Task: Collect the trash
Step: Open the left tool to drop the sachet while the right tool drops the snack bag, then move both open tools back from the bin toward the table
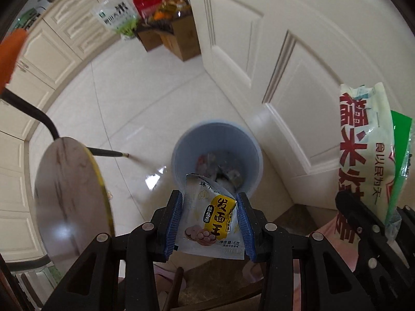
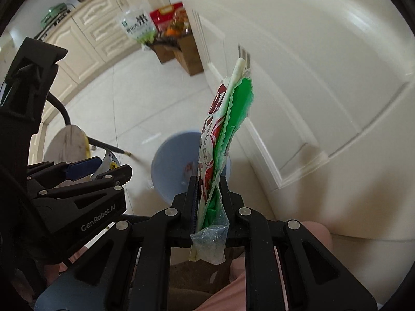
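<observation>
A light blue trash bin (image 1: 217, 155) stands on the tiled floor by the white door, with some trash inside; it also shows in the right wrist view (image 2: 171, 171). My left gripper (image 1: 210, 202) is shut on a small white and yellow sachet (image 1: 212, 223) and holds it above the bin's near rim. My right gripper (image 2: 208, 184) is shut on a large white, red and green food bag (image 2: 225, 129), upright above the bin. That bag shows at the right of the left wrist view (image 1: 368, 155). The left gripper shows at the left of the right wrist view (image 2: 103, 168).
A round marble-top side table (image 1: 70, 197) on a black frame stands left of the bin. A white panelled door (image 1: 298, 51) is to the right. Cardboard boxes with grocery bags (image 1: 166, 31) sit at the far end beside cream cabinets (image 1: 52, 46).
</observation>
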Motion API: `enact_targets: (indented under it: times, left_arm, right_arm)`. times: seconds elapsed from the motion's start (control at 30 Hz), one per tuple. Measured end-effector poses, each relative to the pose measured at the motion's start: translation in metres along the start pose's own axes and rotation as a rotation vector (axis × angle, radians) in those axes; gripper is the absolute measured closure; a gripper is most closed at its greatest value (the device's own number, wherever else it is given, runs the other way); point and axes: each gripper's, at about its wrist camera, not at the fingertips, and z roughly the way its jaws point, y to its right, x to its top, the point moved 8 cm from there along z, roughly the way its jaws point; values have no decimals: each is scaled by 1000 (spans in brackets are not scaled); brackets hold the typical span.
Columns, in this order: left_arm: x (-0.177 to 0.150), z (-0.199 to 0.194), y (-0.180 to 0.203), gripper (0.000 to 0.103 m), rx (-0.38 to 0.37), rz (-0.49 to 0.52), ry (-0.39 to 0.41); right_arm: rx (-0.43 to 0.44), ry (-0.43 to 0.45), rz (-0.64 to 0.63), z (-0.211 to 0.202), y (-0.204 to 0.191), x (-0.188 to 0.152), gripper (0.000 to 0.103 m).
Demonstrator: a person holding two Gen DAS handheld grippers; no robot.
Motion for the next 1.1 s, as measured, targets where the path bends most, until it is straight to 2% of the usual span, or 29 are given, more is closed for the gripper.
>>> enact_targets:
  times: [0.27, 0.43, 0.53, 0.6, 0.67, 0.77, 0.97, 1.1]
  left_arm:
    - [28, 65, -11, 65, -37, -82, -105]
    - [43, 90, -22, 59, 4, -93, -155]
    - [43, 106, -27, 57, 15, -118, -211]
    - [44, 113, -27, 56, 11, -130, -226]
    - [45, 117, -30, 54, 13, -128, -232]
    - [44, 124, -28, 43, -1, -132, -239]
    - [41, 127, -19, 43, -3, -106, -234]
    - [31, 108, -4, 43, 3, -74, -201]
  right_arm:
    - [53, -64, -32, 60, -11, 16, 90]
    - [117, -91, -42, 86, -18, 24, 89]
    - [164, -100, -46, 95, -24, 25, 84]
    - [182, -109, -40, 99, -23, 24, 75]
    - [180, -115, -30, 103, -22, 23, 67]
    - [161, -132, 2, 107, -14, 19, 52]
    - [113, -138, 5, 102, -7, 18, 51]
    - [56, -105, -14, 80, -2, 20, 49]
